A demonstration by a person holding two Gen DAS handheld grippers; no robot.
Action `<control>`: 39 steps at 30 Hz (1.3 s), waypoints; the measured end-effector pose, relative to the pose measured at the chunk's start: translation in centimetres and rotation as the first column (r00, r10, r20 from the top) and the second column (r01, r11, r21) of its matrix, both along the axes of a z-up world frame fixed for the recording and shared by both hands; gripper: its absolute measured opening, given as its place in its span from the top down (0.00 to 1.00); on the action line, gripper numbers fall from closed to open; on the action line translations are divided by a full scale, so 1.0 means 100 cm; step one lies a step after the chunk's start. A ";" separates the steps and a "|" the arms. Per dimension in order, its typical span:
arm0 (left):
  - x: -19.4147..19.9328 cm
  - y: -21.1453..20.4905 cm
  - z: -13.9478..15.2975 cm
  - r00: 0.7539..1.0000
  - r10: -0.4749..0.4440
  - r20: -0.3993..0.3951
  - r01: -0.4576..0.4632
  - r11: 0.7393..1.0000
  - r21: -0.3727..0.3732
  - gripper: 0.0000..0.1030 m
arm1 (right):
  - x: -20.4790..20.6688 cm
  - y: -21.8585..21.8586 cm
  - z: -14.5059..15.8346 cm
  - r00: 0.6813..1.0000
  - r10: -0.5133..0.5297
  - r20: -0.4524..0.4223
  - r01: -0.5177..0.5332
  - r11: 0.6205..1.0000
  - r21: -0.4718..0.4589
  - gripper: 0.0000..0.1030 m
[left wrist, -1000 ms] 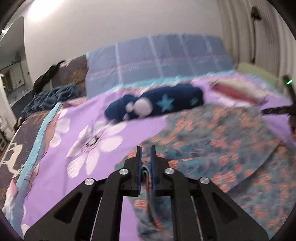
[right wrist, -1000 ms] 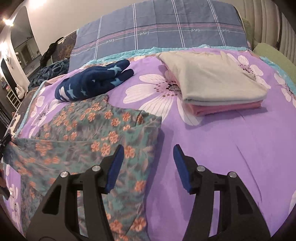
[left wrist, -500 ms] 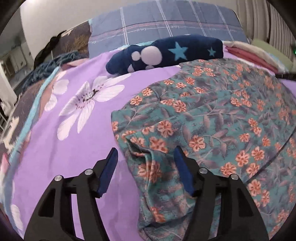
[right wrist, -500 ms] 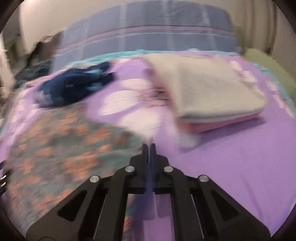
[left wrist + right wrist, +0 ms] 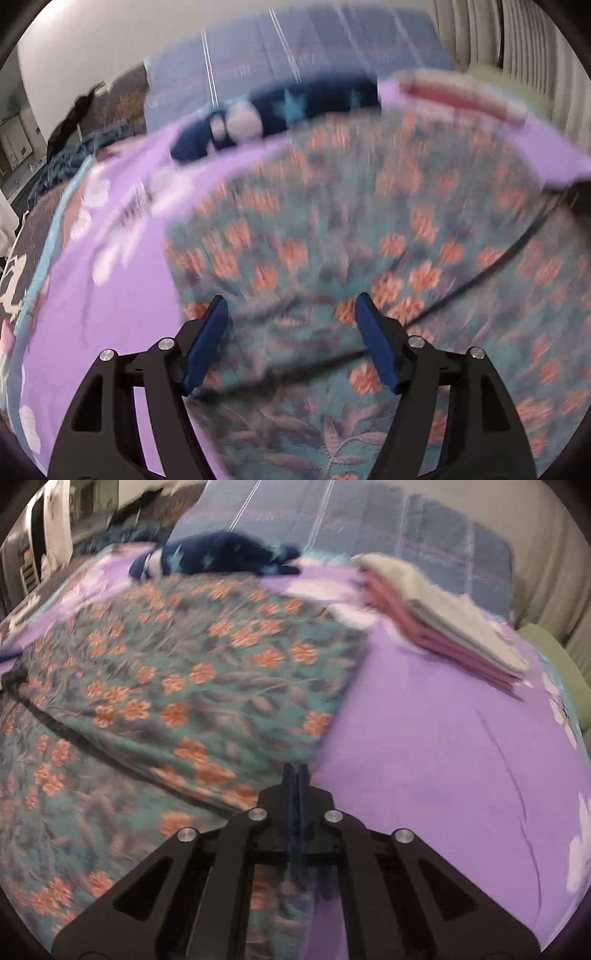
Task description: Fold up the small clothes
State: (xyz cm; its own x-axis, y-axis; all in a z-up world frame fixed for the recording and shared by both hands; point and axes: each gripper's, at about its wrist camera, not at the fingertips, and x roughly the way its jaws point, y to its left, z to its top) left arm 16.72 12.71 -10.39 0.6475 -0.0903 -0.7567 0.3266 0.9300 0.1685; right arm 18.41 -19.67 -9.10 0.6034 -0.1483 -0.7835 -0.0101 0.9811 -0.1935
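The floral garment [image 5: 207, 672] lies spread across the purple bedspread [image 5: 436, 746], filling the centre and left of the right wrist view, with one layer already lying over another. The left claw [image 5: 291, 332] hangs just above the cloth at the lower middle of its frame, and its jaws have just been opening, with only flat fabric beneath and nothing pinched. The right claw [image 5: 294, 794] is closed tight at the garment's near right edge; whether it pinches fabric I cannot tell. Both views are blurred. To do this fold well, I would have each claw nip only a top-layer edge, lift evenly, and lay the edges square. The folded stack [image 5: 443, 624] sits upper right and the navy starred piece [image 5: 221, 555] at the top.
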 end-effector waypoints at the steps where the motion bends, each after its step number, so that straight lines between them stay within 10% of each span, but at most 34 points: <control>1: -0.002 0.002 0.004 1.000 0.002 0.006 -0.002 1.000 -0.010 0.29 | 0.000 -0.003 0.002 0.999 -0.032 0.002 0.032 0.999 -0.003 0.99; 7: -0.039 0.029 0.036 0.998 0.060 0.033 -0.057 0.993 -0.103 0.28 | -0.033 -0.019 0.026 1.000 -0.014 0.015 0.010 0.974 0.227 0.96; 23: -0.132 0.069 0.001 0.990 0.092 -0.108 -0.108 0.983 -0.151 0.23 | -0.120 -0.015 0.005 0.999 0.054 -0.005 -0.051 0.974 0.218 0.79; 39: -0.222 0.084 0.002 0.990 -0.050 -0.135 0.014 0.965 -0.260 0.35 | -0.218 -0.046 0.008 0.998 0.056 -0.013 -0.043 0.875 0.483 0.74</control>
